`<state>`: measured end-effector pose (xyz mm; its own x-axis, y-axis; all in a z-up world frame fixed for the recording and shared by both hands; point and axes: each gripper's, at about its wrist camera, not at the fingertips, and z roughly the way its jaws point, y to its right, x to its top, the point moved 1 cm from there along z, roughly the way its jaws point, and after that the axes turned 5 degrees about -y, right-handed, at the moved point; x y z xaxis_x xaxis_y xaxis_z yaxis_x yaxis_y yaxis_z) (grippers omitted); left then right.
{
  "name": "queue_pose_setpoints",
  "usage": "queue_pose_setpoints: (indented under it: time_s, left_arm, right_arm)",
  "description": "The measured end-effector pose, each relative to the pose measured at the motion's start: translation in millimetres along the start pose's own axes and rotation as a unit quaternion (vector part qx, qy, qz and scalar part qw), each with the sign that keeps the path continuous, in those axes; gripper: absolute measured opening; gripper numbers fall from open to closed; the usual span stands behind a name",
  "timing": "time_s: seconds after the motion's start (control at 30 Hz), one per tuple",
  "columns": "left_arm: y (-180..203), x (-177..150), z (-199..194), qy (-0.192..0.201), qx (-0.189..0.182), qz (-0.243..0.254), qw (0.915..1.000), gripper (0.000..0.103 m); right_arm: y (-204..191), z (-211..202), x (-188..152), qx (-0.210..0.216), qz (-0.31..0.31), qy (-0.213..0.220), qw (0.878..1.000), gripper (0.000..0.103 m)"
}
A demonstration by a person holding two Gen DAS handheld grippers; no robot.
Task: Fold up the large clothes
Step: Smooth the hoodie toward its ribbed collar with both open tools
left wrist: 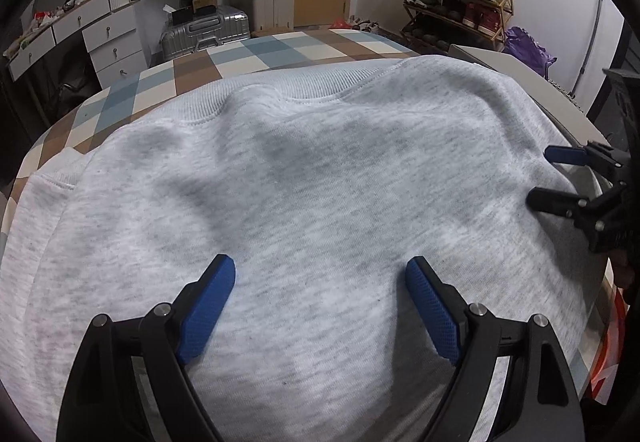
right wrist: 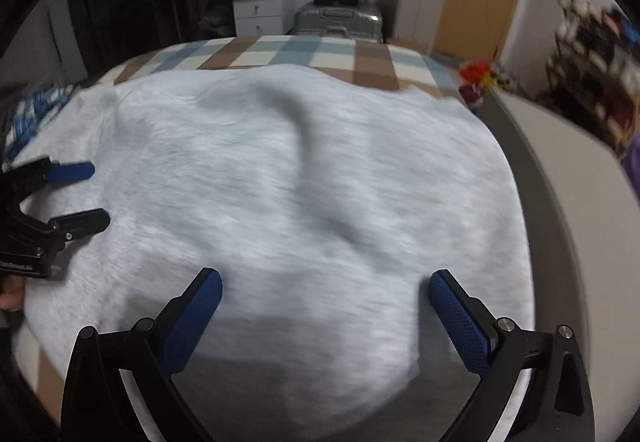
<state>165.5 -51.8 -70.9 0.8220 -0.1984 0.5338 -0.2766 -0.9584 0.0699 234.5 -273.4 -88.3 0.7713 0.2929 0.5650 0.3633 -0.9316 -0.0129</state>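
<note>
The left claw [left wrist: 320, 306] hangs spread wide over the near part of the grey sweatshirt [left wrist: 304, 178], pinching nothing. The right claw [right wrist: 325, 316] is spread too, empty, near the garment's right side. Probably both stand apart like this to take separate grips for a fold. The sweatshirt lies flat on the checked bed [left wrist: 256, 50], ribbed hem [left wrist: 304, 88] at the far edge.

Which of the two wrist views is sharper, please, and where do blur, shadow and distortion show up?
The left wrist view is sharp: the knit of the grey sweatshirt reads clearly, with soft shadows across it. The right wrist view is smeared by motion, worst on the shoe rack at its right edge; the right gripper itself stays crisp. Both show fisheye bulge and dark corners, curving the checked bedcover.
</note>
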Motion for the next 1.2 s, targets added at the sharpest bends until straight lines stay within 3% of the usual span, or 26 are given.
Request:
queue_pose_setpoints:
  time_s: [0.13, 0.2, 0.23, 0.27, 0.33, 0.37, 0.43, 0.53, 0.63, 0.7, 0.83, 0.93, 1.2]
  left_arm:
    - [1, 1, 0, -0.005, 0.002, -0.002, 1.0000, 0.084]
    - [3, 7, -5, -0.020, 0.006, -0.025, 0.9995, 0.084]
    - [4, 10, -8, -0.021, -0.003, -0.039, 0.9990, 0.084]
    - [8, 18, -13, -0.016, -0.035, -0.055, 0.9977, 0.084]
    - [22, 35, -17, -0.002, -0.066, -0.047, 0.9967, 0.084]
    - [29, 43, -16, 0.002, -0.060, -0.034, 0.9976, 0.084]
    - [48, 65, -3, 0.008, -0.012, 0.009, 0.9999, 0.084]
    - [49, 78, 21, 0.003, 0.050, 0.022, 0.9985, 0.084]
    - [28, 72, 56, -0.016, 0.014, -0.010, 0.9997, 0.095]
    - [15, 72, 56, -0.018, -0.021, -0.037, 0.9989, 0.095]
    - [27, 73, 55, -0.013, 0.000, -0.022, 0.9997, 0.095]
    - [23, 73, 55, -0.011, -0.013, -0.030, 0.9994, 0.095]
    - [15, 72, 51, -0.001, -0.037, -0.043, 0.9984, 0.095]
  right_arm:
    - [2, 5, -3, 0.006, 0.005, 0.002, 1.000, 0.103]
    - [4, 5, -4, 0.010, 0.008, 0.005, 1.000, 0.103]
    - [6, 6, -5, 0.015, 0.011, 0.006, 1.000, 0.103]
    - [8, 7, -6, 0.022, 0.016, 0.008, 1.000, 0.103]
    - [10, 8, -6, 0.028, 0.019, 0.011, 0.999, 0.103]
    - [11, 7, -6, 0.028, 0.019, 0.012, 0.999, 0.103]
    - [11, 8, -5, 0.029, 0.019, 0.012, 0.999, 0.103]
    - [12, 7, -6, 0.031, 0.019, 0.014, 0.999, 0.103]
    - [11, 7, -7, 0.032, 0.019, 0.016, 0.999, 0.103]
    - [12, 5, -7, 0.033, 0.020, 0.015, 0.999, 0.103]
    - [5, -12, 1, 0.025, 0.019, 0.015, 0.999, 0.103]
    - [0, -25, 6, 0.033, 0.025, 0.043, 0.998, 0.103]
    - [-10, -21, 21, 0.005, 0.048, 0.050, 0.998, 0.103]
